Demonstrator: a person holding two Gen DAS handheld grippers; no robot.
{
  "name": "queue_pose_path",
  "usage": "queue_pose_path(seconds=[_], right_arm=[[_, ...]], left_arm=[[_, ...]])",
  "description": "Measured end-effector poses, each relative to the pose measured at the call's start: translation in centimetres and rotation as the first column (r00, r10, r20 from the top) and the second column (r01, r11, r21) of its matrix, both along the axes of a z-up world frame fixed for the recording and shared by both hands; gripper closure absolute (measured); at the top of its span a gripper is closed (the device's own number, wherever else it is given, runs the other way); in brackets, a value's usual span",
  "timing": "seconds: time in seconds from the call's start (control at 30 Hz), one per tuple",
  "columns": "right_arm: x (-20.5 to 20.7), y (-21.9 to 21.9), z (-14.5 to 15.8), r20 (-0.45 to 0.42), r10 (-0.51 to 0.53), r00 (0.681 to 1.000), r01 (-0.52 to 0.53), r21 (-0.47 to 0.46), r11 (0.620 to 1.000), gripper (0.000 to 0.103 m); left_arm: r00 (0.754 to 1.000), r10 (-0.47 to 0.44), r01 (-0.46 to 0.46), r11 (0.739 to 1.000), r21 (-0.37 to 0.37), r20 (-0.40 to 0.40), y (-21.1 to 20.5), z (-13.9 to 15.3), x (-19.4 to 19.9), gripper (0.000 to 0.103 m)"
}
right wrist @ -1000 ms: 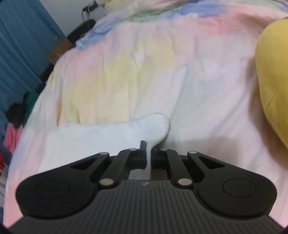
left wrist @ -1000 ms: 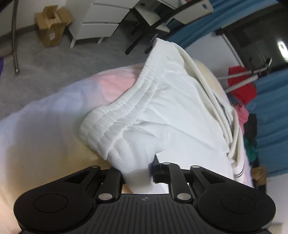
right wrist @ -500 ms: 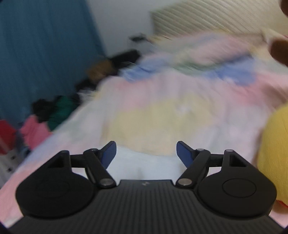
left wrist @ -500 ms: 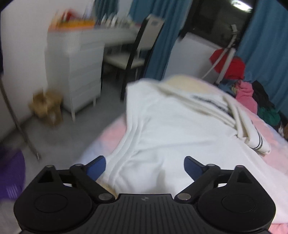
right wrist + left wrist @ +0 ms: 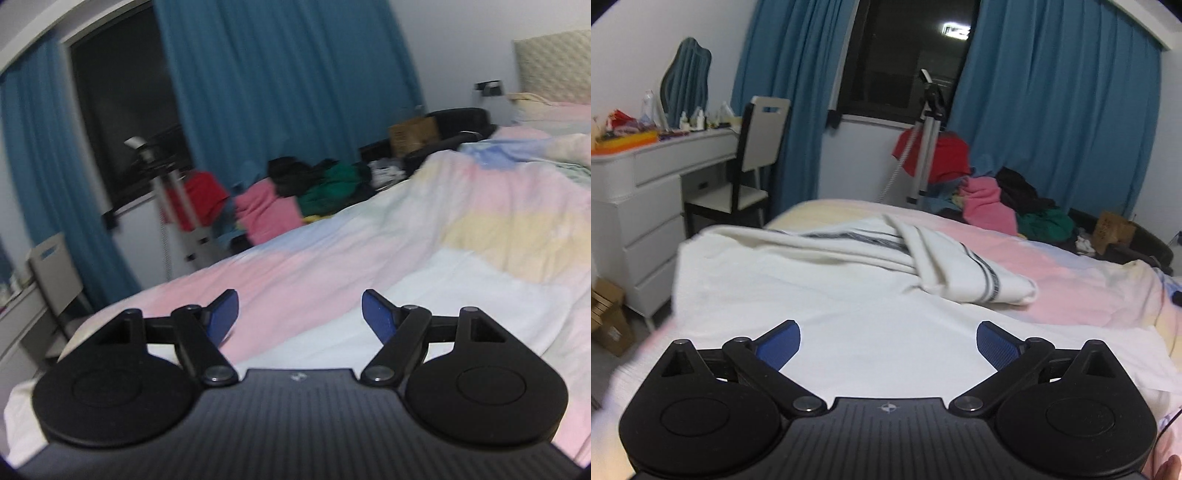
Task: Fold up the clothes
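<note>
A white garment (image 5: 820, 291) with dark stripes lies folded over on the pastel bed cover (image 5: 1082, 284), a striped flap bunched across its far side. My left gripper (image 5: 888, 343) is open above the garment's near part, nothing between its blue pads. In the right wrist view my right gripper (image 5: 299, 314) is open too, raised over the bed cover (image 5: 388, 254). A white stretch of cloth (image 5: 476, 295) lies just right of its fingers; whether it belongs to the garment I cannot tell.
A white dresser (image 5: 642, 206) and chair (image 5: 750, 173) stand left of the bed. A tripod (image 5: 927, 140) and a heap of coloured clothes (image 5: 993, 195) sit under blue curtains (image 5: 1052, 122) beyond the bed. A cardboard box (image 5: 607, 317) rests on the floor. Part of a hand (image 5: 1167, 469) shows bottom right.
Both grippers let go of the white cloth, opened wide and lifted, tilting up from the bed toward the room. The garment now lies flat on the bed.
</note>
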State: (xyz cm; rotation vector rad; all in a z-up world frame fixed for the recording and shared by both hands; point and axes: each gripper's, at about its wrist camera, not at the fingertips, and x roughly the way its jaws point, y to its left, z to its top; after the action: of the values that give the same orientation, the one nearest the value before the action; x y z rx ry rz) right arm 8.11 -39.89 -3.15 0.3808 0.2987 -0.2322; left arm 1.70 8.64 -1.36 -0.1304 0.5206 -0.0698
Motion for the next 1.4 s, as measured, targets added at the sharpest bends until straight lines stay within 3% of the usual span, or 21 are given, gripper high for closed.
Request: queue_pose_path(seconds=[0.13, 0.27, 0.5, 0.67, 0.83, 0.97, 1.1, 1.17, 1.27, 1.33, 1.4], right_arm=[[0.4, 2.6, -0.5, -0.016, 0.078, 0.997, -0.079, -0.068, 0.995, 0.027], [1.1, 3.5, -0.5, -0.03, 0.092, 0.995, -0.094, -0.069, 0.993, 0.027], [2.2, 4.1, -1.1, -0.054, 0.099, 0.994, -0.103, -0.071, 0.992, 0.027], [3.1, 4.0, -1.7, -0.095, 0.097, 0.991, -0.102, -0.048, 0.994, 0.027], [4.2, 3.2, -2.7, -0.134, 0.069, 0.989, -0.075, -0.042, 0.996, 0.028], [5.8, 1.2, -4.1, -0.169, 0.025, 0.985, -0.018, 0.045, 0.999, 0.028], [7.9, 0.3, -5.8, -0.208, 0.007, 0.978, 0.011, 0.085, 0.996, 0.028], [8.8, 0.3, -6.6, -0.225, 0.012, 0.974, 0.008, 0.085, 0.996, 0.028], [10.1, 0.3, -7.7, -0.25, 0.019, 0.968, 0.002, 0.085, 0.996, 0.028], [10.7, 0.2, -8.4, -0.256, 0.02, 0.966, 0.004, 0.091, 0.996, 0.028], [11.5, 0.1, -9.1, -0.267, 0.012, 0.964, 0.011, 0.084, 0.996, 0.028]], left_arm=[[1.0, -0.021, 0.022, 1.0, 0.018, -0.022, -1.2, -2.3, 0.5, 0.0], [0.998, -0.041, 0.042, 0.998, 0.046, -0.038, -2.2, -4.3, 1.4, 0.001], [0.993, -0.093, 0.099, 0.992, 0.082, -0.076, -3.2, -4.9, 7.0, 0.001], [0.989, -0.127, 0.134, 0.986, 0.099, -0.072, -5.2, -4.9, 13.4, 0.001], [0.994, -0.095, 0.095, 0.995, 0.004, -0.062, -6.1, -4.9, 21.8, 0.003], [0.995, -0.091, 0.089, 0.995, -0.043, -0.047, -8.0, -4.5, 28.0, 0.003], [0.998, -0.023, 0.021, 0.999, -0.036, -0.066, -10.1, -5.2, 34.4, 0.007], [0.992, 0.047, -0.043, 0.998, 0.034, -0.12, -11.1, -6.3, 37.5, 0.011], [0.986, 0.083, -0.069, 0.993, 0.1, -0.143, -12.1, -7.5, 40.6, 0.039], [0.99, 0.06, -0.047, 0.994, 0.102, -0.125, -12.4, -7.4, 41.0, 0.079], [0.996, -0.005, 0.011, 0.997, 0.074, -0.087, -11.9, -6.1, 39.4, 0.097]])
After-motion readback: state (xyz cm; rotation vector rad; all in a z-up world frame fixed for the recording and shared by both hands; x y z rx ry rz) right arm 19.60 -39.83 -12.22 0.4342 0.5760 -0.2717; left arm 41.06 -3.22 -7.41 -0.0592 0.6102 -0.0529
